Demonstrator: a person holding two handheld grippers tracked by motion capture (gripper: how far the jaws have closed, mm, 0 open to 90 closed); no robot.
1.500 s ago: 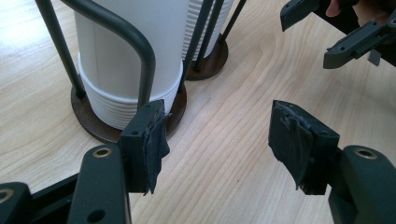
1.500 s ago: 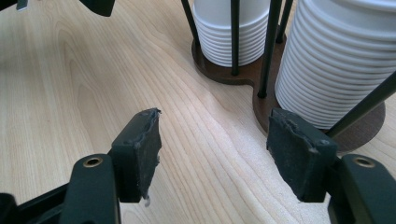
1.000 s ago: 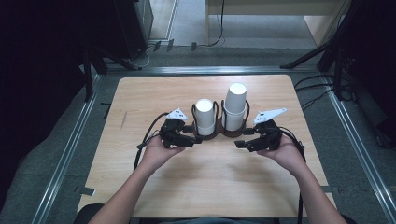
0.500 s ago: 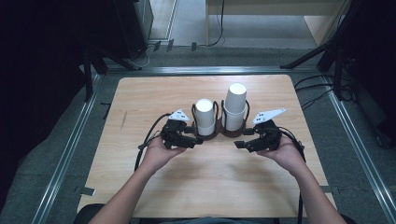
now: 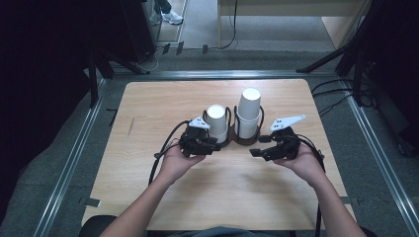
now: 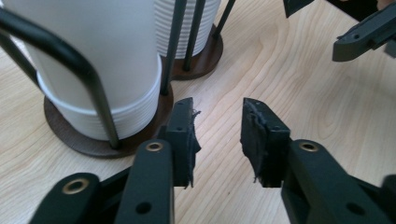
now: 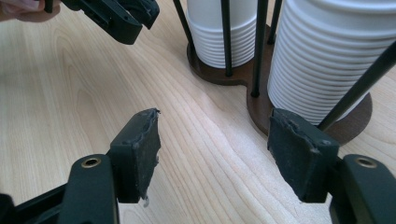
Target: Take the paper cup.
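Down on the wooden worktop [image 5: 148, 113], the left hand-held gripper [image 6: 217, 135] sits just beside the left stack of white paper cups [image 5: 217, 122], which stands in a dark wire holder with a brown round base [image 6: 84, 142]. Its jaws have just been closing; they stand a narrow gap apart, with bare wood between the worn pads [image 6: 254, 135] and nothing gripped. One jaw tip lies right at the edge of the brown base, though whether it touches I cannot tell.

The right hand-held gripper [image 7: 224, 149] lies low near the taller right cup stack [image 5: 248, 112], whose own holder joins the first at the base. Its jaws have just been opening and stand clearly apart over bare wood, holding nothing. The right-side pad [image 7: 299, 154] is just in front of the base under the ribbed cup rims [image 7: 322, 70]. Both stacks stand upright near the middle of the worktop, between the two hands.
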